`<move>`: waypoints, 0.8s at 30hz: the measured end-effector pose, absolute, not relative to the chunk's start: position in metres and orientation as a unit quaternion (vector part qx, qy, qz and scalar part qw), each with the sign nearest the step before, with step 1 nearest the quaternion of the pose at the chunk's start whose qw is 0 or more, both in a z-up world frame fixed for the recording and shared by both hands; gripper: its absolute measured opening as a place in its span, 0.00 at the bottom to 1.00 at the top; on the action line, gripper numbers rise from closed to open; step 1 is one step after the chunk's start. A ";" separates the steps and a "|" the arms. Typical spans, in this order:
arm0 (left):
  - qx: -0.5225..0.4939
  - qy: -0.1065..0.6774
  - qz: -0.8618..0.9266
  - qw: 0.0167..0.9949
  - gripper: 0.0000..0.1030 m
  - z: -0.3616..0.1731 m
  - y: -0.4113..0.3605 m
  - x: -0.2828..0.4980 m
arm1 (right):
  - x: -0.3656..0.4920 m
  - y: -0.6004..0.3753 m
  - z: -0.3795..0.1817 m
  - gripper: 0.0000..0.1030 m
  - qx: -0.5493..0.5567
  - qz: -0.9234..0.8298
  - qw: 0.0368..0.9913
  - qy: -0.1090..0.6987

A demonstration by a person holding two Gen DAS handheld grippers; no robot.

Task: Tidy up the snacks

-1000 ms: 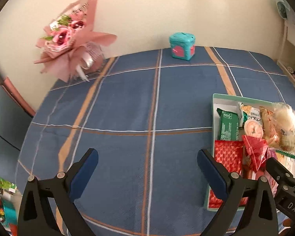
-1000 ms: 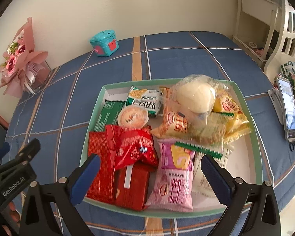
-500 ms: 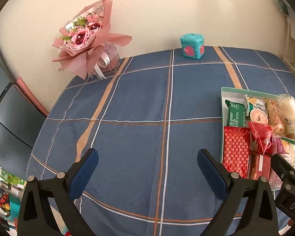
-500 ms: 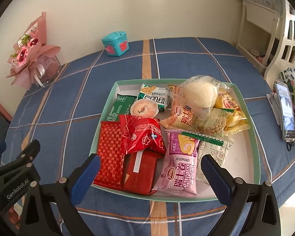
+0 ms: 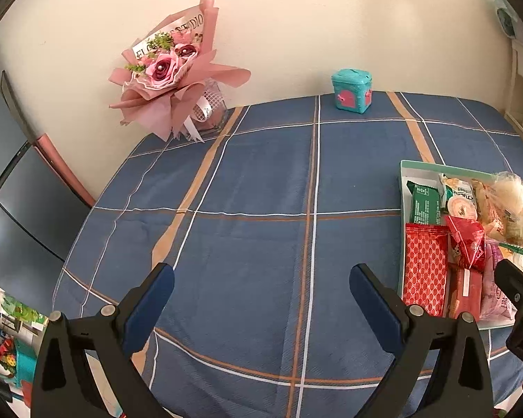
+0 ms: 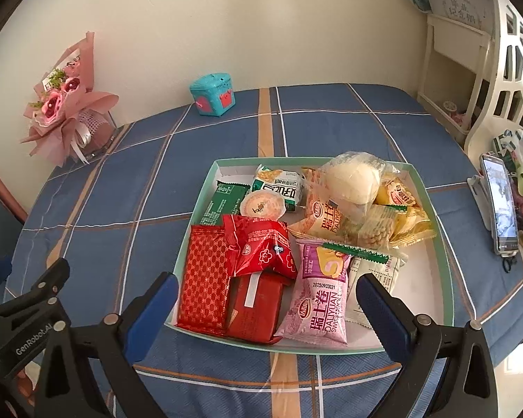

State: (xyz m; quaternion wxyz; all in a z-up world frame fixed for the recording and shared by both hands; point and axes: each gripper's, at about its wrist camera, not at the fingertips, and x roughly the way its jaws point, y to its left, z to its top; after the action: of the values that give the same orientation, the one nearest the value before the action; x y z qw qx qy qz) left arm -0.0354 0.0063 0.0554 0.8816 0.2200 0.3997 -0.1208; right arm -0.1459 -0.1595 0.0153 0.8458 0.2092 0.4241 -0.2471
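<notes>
Mint-green shallow cardboard tray (image 6: pixel 432 205) keeps the wrapped snack packets (image 6: pixel 326 299) heaped right; your right gripper (image 6: pixel 265 299) and left gripper (image 5: pixel 261 292) gape empty, probably choosing

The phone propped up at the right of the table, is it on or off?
On. The phone stands in a stand, and its screen glows with a picture. What it shows is too small to tell.

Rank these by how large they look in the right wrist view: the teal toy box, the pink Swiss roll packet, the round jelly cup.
1. Pink Swiss roll packet, though it lies nearest the camera.
2. Teal toy box, farthest away, so probably bigger than it seems.
3. Round jelly cup.
</notes>
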 end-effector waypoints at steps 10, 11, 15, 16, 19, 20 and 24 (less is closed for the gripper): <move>0.209 0.419 -0.110 0.877 0.98 0.051 0.024 -0.025 | -0.144 -0.159 0.012 1.00 0.209 -0.242 0.843 0.433; 0.207 0.422 -0.110 0.876 0.98 0.050 0.025 -0.024 | -0.144 -0.159 0.011 1.00 0.209 -0.241 0.842 0.435; 0.205 0.433 -0.114 0.870 0.98 0.046 0.031 -0.019 | -0.141 -0.158 0.009 1.00 0.208 -0.236 0.841 0.439; 0.203 0.435 -0.114 0.870 0.98 0.046 0.032 -0.018 | -0.141 -0.157 0.009 1.00 0.208 -0.235 0.841 0.441; 0.198 0.439 -0.115 0.869 0.98 0.045 0.035 -0.016 | -0.139 -0.157 0.007 1.00 0.208 -0.235 0.840 0.443; 0.198 0.440 -0.115 0.868 0.98 0.045 0.035 -0.016 | -0.139 -0.157 0.007 1.00 0.209 -0.235 0.839 0.444; 0.198 0.444 -0.117 0.866 0.98 0.044 0.035 -0.015 | -0.137 -0.157 0.005 1.00 0.209 -0.235 0.838 0.446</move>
State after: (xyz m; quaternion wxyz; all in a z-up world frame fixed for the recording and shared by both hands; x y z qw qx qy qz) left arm -0.0148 0.0349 0.0441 0.8662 0.1975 0.4437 -0.1174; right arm -0.1372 -0.1573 0.0053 0.8378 0.2091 0.4461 -0.2352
